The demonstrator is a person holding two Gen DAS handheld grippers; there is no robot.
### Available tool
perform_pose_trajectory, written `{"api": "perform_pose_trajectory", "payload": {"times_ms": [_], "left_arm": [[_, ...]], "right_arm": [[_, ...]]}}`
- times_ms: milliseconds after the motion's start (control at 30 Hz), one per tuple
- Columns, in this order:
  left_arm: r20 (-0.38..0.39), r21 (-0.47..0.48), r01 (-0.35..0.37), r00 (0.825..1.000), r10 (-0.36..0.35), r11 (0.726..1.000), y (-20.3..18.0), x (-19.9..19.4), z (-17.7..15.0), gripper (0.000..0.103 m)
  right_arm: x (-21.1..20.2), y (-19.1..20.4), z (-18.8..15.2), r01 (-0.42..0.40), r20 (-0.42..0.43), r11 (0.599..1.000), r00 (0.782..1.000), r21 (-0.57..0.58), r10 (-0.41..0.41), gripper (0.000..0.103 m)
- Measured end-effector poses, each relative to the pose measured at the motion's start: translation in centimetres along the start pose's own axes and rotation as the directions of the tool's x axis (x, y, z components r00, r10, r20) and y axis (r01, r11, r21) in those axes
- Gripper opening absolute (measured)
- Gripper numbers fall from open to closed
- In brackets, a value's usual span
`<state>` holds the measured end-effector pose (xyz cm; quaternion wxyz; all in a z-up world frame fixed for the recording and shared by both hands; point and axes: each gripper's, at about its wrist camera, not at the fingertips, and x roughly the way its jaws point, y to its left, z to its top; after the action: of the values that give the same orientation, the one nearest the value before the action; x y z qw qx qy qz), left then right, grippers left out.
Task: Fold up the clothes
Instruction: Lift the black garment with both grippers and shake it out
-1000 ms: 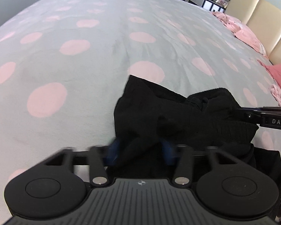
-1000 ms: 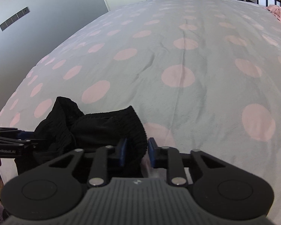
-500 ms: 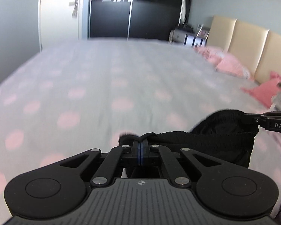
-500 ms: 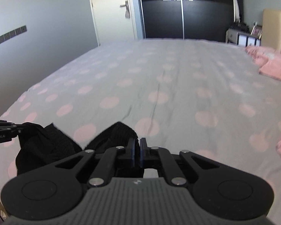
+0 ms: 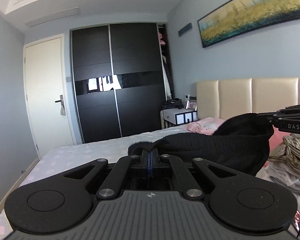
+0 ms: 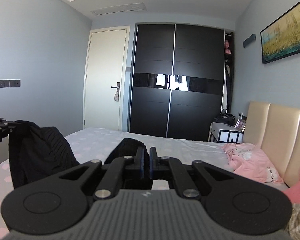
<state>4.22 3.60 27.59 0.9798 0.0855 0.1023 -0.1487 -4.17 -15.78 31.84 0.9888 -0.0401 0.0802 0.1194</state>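
Note:
A black ribbed-knit garment (image 5: 226, 148) hangs in the air between my two grippers, lifted off the grey bed with pink dots (image 5: 86, 152). My left gripper (image 5: 149, 152) is shut on one edge of its hem. The right gripper (image 5: 270, 118) shows at the right of the left wrist view, clamped on the other end. In the right wrist view my right gripper (image 6: 147, 152) is shut on the black garment (image 6: 42, 152), which bunches to the left and hangs from the left gripper (image 6: 9, 127) at the frame's edge. The cloth below the fingers is hidden.
Pink clothes (image 6: 250, 160) lie by the beige headboard (image 6: 274, 124). A striped, folded pile (image 5: 290, 160) sits at the right. Beyond the bed stand a black sliding wardrobe (image 5: 118, 92), a white door (image 5: 48, 92) and a white nightstand (image 5: 178, 116).
Both grippers closed on the black garment and rose with it off the bed. Both views tilted up from the bedspread to level, facing the wardrobe.

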Motion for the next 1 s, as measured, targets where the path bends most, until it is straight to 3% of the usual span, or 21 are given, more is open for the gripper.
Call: {"api": "perform_pose_trajectory", "payload": {"times_ms": [133, 233, 333, 467, 533, 667, 767, 800, 867, 1000], "left_arm": [[-0.136, 0.008, 0.044, 0.99, -0.043, 0.999, -1.9, 1.8, -5.2, 0.0], [-0.284, -0.029, 0.078, 0.955, -0.083, 0.997, -2.9, 2.7, -11.5, 0.0], [-0.423, -0.076, 0.097, 0.898, -0.121, 0.992, -4.0, 3.1, -18.0, 0.0], [-0.554, -0.111, 0.114, 0.817, -0.157, 0.987, -5.0, 2.1, -24.2, 0.0], [-0.587, -0.119, 0.114, 0.793, -0.163, 0.986, -5.2, 1.0, -26.3, 0.0], [-0.629, -0.146, 0.107, 0.757, -0.175, 0.984, -5.3, -0.8, -29.1, 0.0], [-0.648, -0.139, 0.122, 0.739, -0.183, 0.983, -5.7, -0.3, -29.1, 0.004], [-0.646, -0.141, 0.127, 0.74, -0.188, 0.982, -5.5, -0.4, -28.7, 0.012], [-0.633, -0.157, 0.126, 0.748, -0.198, 0.98, -5.1, -1.0, -28.2, 0.025], [-0.598, -0.189, 0.114, 0.774, -0.206, 0.975, -4.4, -1.1, -27.5, 0.041]], "right_arm": [[-0.1, -0.8, -4.2, -0.002, -0.115, 1.0, 0.993, 0.026, 0.005, 0.006], [0.3, -0.5, -9.9, -0.016, -0.255, 1.0, 0.967, 0.024, 0.021, 0.006], [0.3, 0.3, -16.0, -0.039, -0.398, 0.999, 0.916, 0.03, 0.048, 0.006], [-0.5, 2.0, -22.8, -0.094, -0.558, 0.995, 0.825, 0.028, 0.093, 0.006], [-1.3, 2.5, -25.2, -0.118, -0.606, 0.993, 0.788, 0.021, 0.107, 0.006], [-2.5, 3.4, -28.7, -0.152, -0.67, 0.988, 0.735, -0.008, 0.108, 0.007], [-2.7, 3.6, -29.4, -0.163, -0.695, 0.986, 0.713, -0.037, 0.092, 0.011], [-2.8, 3.5, -29.4, -0.167, -0.695, 0.985, 0.714, -0.045, 0.09, 0.018], [-3.2, 3.2, -29.1, -0.166, -0.682, 0.984, 0.726, -0.058, 0.083, 0.035], [-3.4, 2.6, -28.5, -0.152, -0.65, 0.986, 0.757, -0.063, 0.075, 0.038]]}}
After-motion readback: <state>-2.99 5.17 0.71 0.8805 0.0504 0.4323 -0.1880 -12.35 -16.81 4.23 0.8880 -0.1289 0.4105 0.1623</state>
